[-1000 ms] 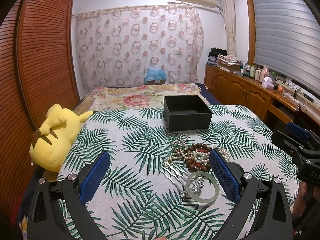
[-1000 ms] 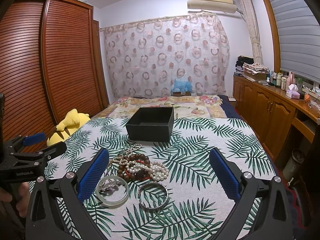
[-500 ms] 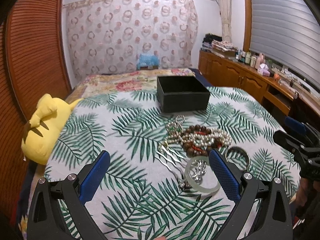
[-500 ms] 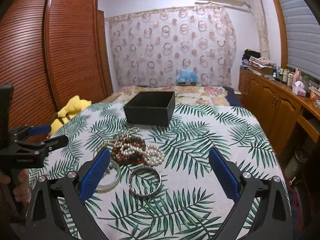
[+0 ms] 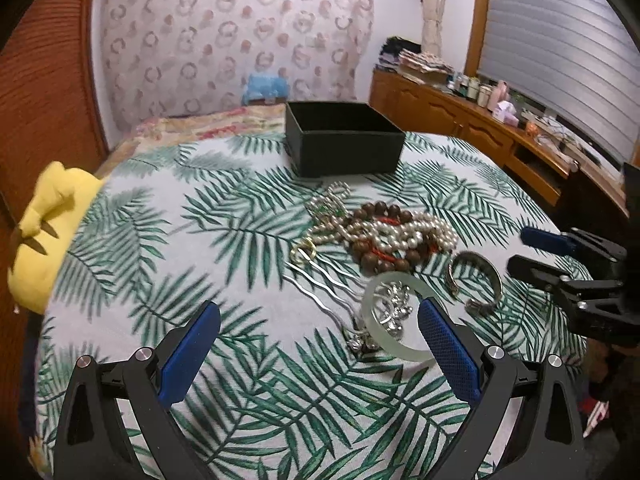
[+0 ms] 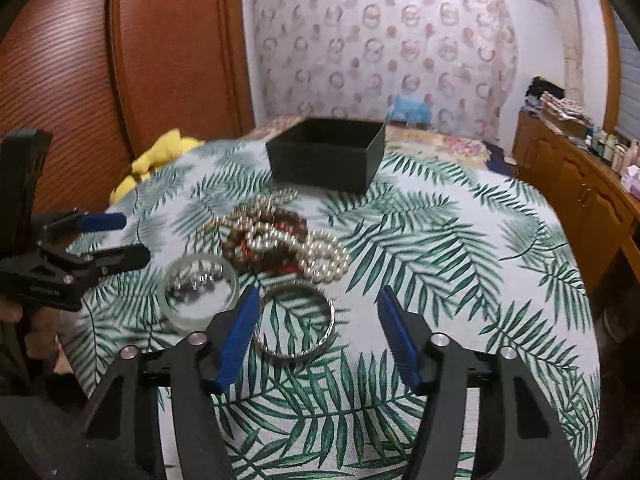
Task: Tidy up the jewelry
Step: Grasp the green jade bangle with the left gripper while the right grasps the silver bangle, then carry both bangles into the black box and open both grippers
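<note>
A heap of pearl and brown bead necklaces (image 5: 394,236) (image 6: 280,244) lies on the palm-leaf cloth. In front of it lie a pale green bangle (image 5: 394,334) (image 6: 198,292) with a silver charm inside, a silver bangle (image 5: 476,280) (image 6: 296,326) and a wavy silver hairpin (image 5: 320,288). An open black box (image 5: 344,144) (image 6: 326,156) stands behind the heap. My left gripper (image 5: 320,344) is open and empty, low over the cloth, its right finger beside the green bangle. My right gripper (image 6: 318,328) is open and empty, its jaws either side of the silver bangle.
A yellow plush toy (image 5: 44,224) (image 6: 156,160) lies at the bed's left edge. A wooden cabinet (image 5: 480,136) with bottles runs along the right wall. A wooden wardrobe (image 6: 120,60) stands at left.
Both grippers have moved forward and down toward the jewelry. The right gripper's jaws have narrowed and now straddle the silver bangle. The left gripper has come closer to the green bangle.
</note>
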A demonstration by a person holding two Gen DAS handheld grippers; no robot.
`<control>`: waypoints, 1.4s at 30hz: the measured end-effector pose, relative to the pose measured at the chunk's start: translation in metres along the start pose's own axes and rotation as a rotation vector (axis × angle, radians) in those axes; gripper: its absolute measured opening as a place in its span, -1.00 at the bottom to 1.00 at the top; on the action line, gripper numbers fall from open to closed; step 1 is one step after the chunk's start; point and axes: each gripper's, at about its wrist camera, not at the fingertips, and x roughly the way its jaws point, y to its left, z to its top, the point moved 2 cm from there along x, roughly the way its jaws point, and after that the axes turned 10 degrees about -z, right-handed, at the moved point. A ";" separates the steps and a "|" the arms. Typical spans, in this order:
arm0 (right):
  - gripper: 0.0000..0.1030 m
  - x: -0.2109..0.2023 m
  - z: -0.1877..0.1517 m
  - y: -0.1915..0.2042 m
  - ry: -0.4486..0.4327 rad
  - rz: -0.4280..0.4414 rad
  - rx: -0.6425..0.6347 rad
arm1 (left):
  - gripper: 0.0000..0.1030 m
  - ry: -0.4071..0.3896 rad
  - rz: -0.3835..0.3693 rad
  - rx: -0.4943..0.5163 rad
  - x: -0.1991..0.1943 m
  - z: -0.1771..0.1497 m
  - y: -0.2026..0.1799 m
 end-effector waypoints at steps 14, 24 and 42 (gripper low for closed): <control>-0.28 0.016 0.003 0.001 0.069 0.021 -0.062 | -0.39 0.105 -0.128 0.034 0.039 0.009 -0.009; -0.55 0.035 0.007 0.008 0.123 0.030 -0.138 | -0.84 0.093 -0.135 0.093 0.041 0.015 -0.016; -0.89 0.033 0.012 -0.001 0.098 -0.009 -0.163 | -0.84 -0.104 -0.103 0.121 0.004 0.064 -0.019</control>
